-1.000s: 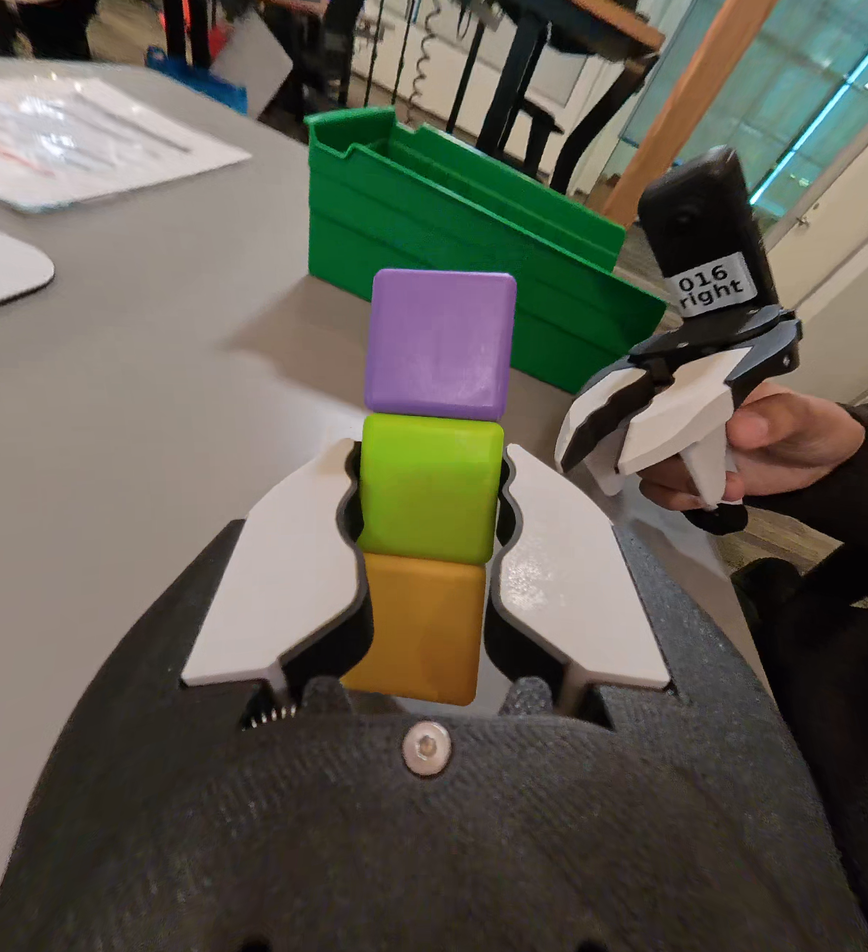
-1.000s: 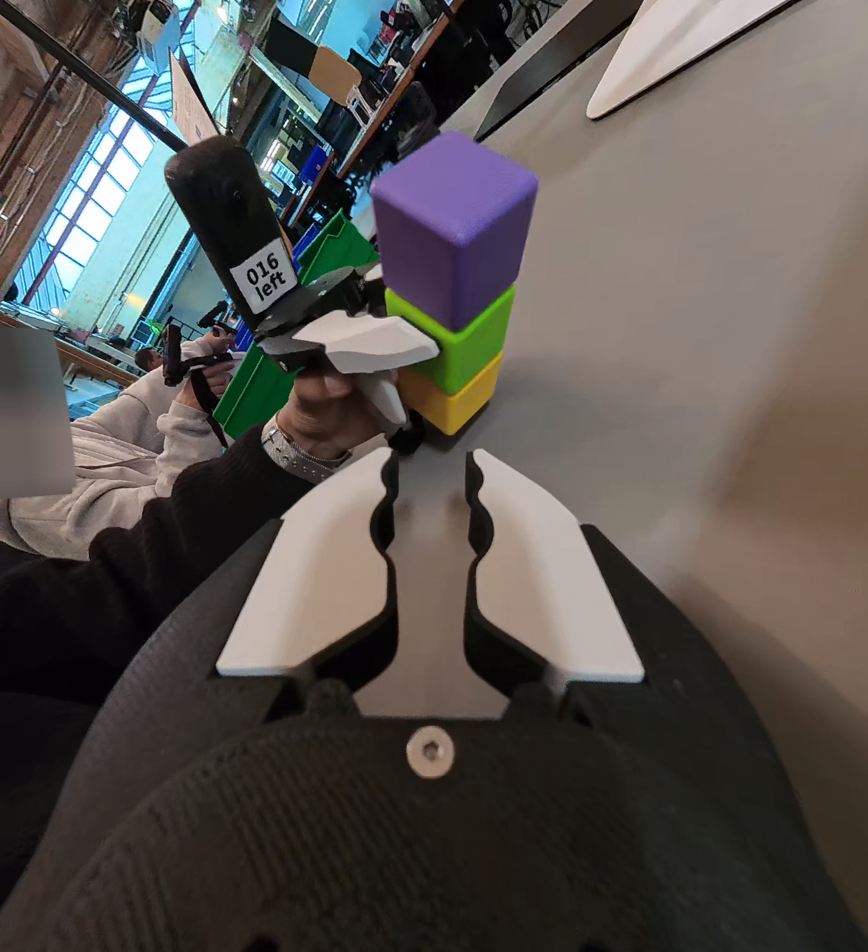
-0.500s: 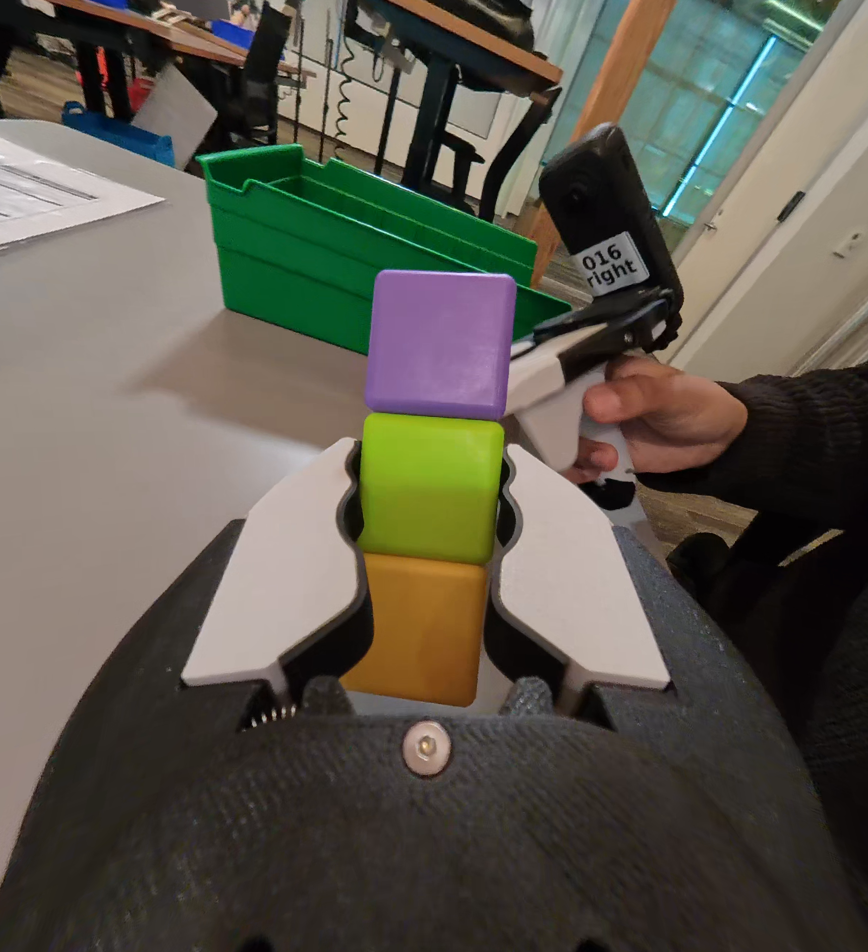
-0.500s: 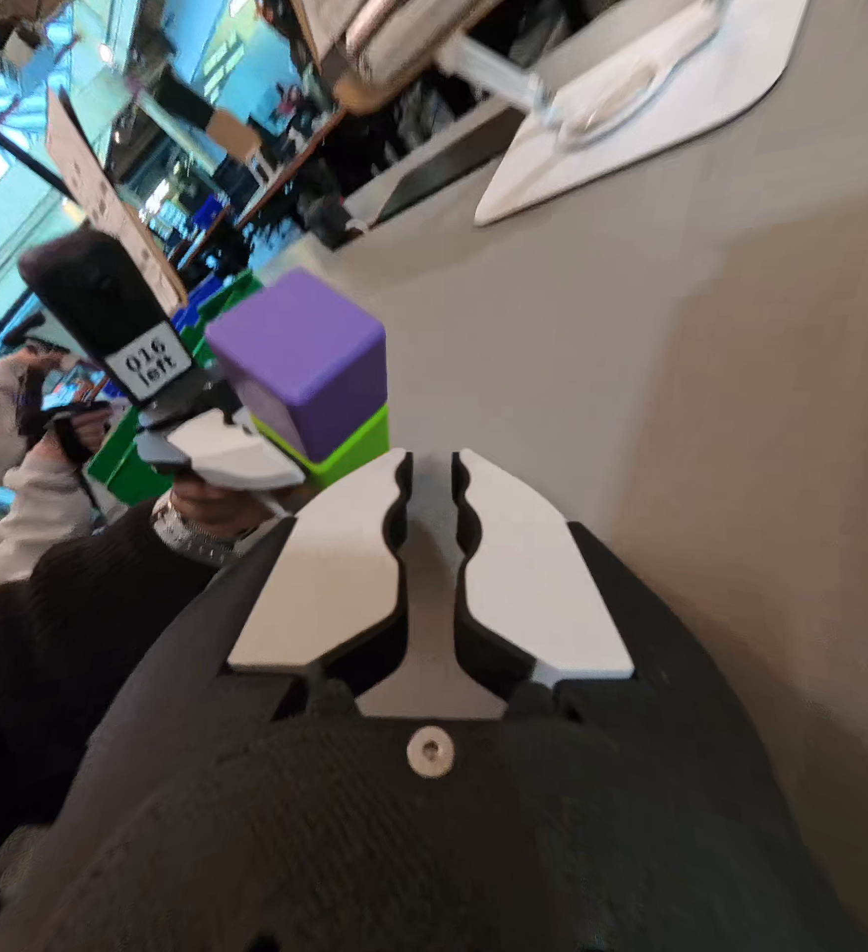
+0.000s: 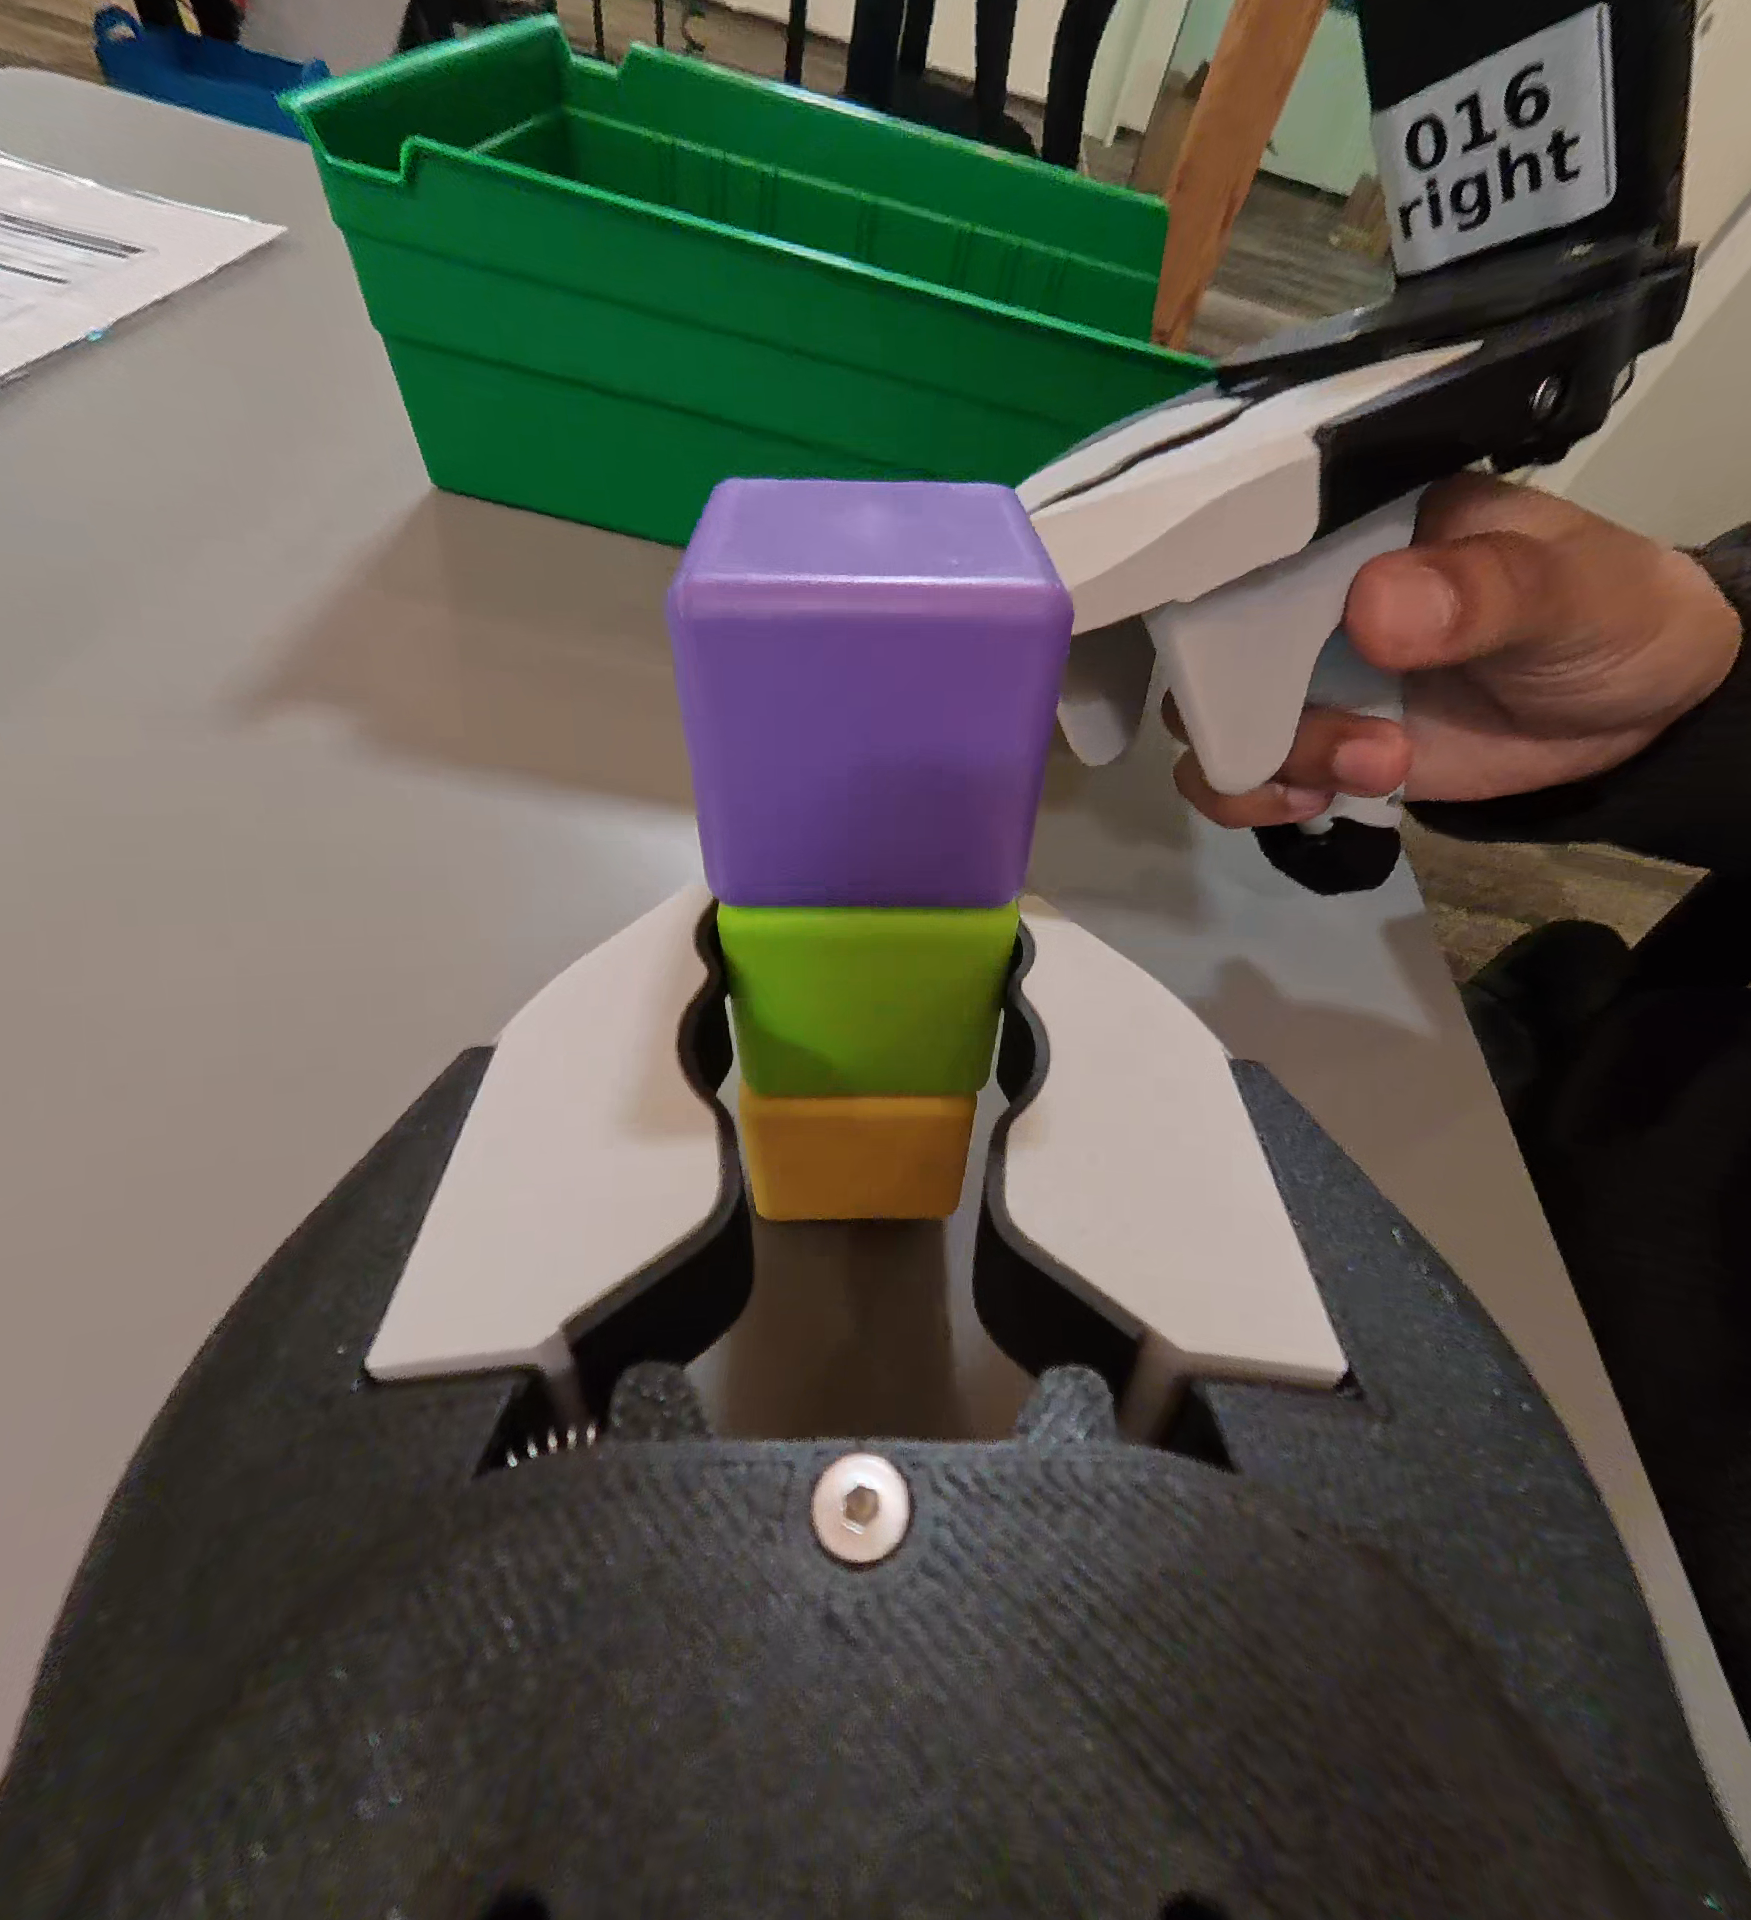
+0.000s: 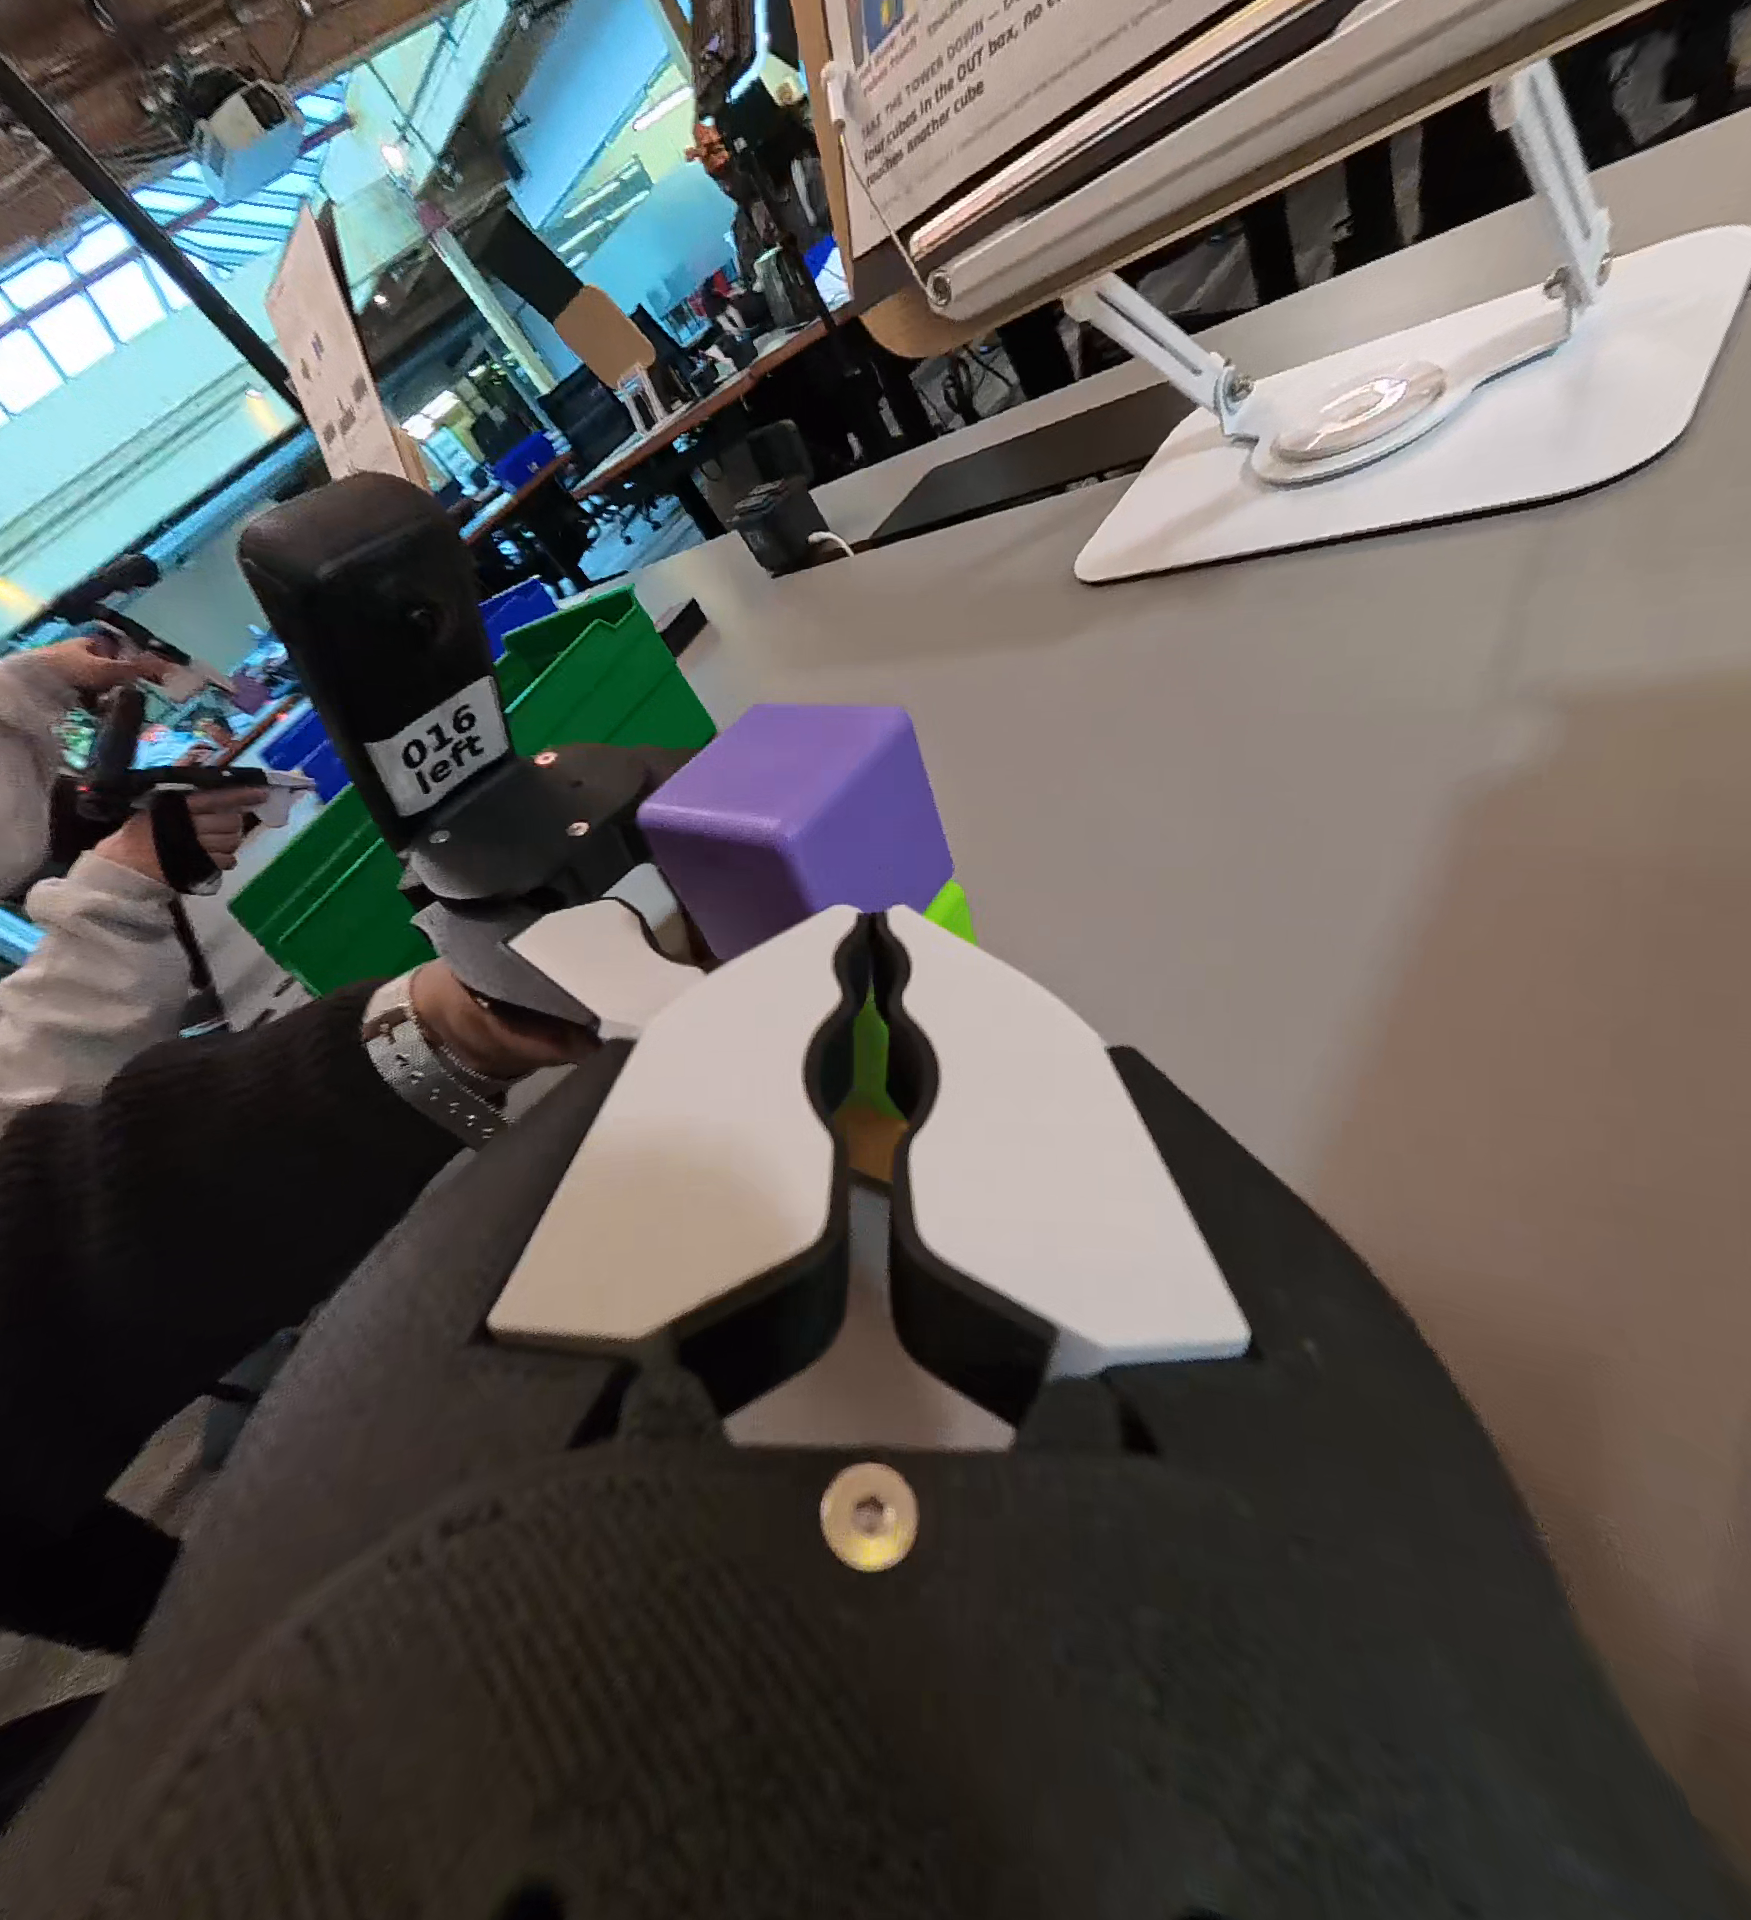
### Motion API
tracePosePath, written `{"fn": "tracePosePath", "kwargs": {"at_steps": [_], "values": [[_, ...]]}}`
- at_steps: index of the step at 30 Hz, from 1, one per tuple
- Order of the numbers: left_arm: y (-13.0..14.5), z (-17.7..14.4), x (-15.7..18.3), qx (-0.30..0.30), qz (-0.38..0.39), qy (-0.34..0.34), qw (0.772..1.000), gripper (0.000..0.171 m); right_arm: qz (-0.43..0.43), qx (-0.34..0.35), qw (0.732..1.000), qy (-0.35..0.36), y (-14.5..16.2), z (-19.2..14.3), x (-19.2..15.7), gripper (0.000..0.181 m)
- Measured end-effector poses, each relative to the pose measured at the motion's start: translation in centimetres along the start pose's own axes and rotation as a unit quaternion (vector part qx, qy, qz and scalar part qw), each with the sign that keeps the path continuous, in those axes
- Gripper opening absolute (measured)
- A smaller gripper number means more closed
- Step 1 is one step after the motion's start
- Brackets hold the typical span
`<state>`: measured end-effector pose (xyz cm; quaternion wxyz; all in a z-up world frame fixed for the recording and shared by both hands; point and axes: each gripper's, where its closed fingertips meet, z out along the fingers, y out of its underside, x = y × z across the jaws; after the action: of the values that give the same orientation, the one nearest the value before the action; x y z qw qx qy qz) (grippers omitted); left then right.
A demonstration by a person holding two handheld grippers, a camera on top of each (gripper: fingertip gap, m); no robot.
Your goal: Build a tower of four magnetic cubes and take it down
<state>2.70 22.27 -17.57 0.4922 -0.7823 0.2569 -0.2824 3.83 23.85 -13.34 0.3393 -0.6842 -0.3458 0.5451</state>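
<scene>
Right gripper [image 6: 871, 935] has closed in beside purple cube [image 5: 866, 691], jaws pressed together; left gripper [image 5: 863, 997] pinching green cube [image 5: 866, 992].

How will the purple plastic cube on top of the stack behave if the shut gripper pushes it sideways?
The purple plastic cube looks rigid and smooth, so it would probably slide rather than deform. It only rests loosely on the green cube, so it may topple off. The left gripper braces only that green cube.

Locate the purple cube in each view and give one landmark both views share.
Left wrist view: the purple cube sits at centre, top of the stack, above the green cube.
Right wrist view: the purple cube is at centre, just beyond the right gripper, whose fingertips are together.
Shared landmark: the green bin on the grey table, behind the stack.
</scene>
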Motion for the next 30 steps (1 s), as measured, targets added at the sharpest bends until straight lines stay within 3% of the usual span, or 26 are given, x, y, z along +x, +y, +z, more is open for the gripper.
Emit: {"fn": "tracePosePath", "kwargs": {"at_steps": [14,30], "values": [[1.2,-0.6,-0.4,-0.053,0.073,-0.021,0.996,0.050,0.026,-0.041,0.998,-0.042,1.7,0.7,-1.0,0.003],[1.4,-1.1,-0.4,-0.060,0.085,-0.014,0.994,0.049,0.037,-0.052,0.997,-0.054,2.2,0.7,-1.2,0.013]]}}
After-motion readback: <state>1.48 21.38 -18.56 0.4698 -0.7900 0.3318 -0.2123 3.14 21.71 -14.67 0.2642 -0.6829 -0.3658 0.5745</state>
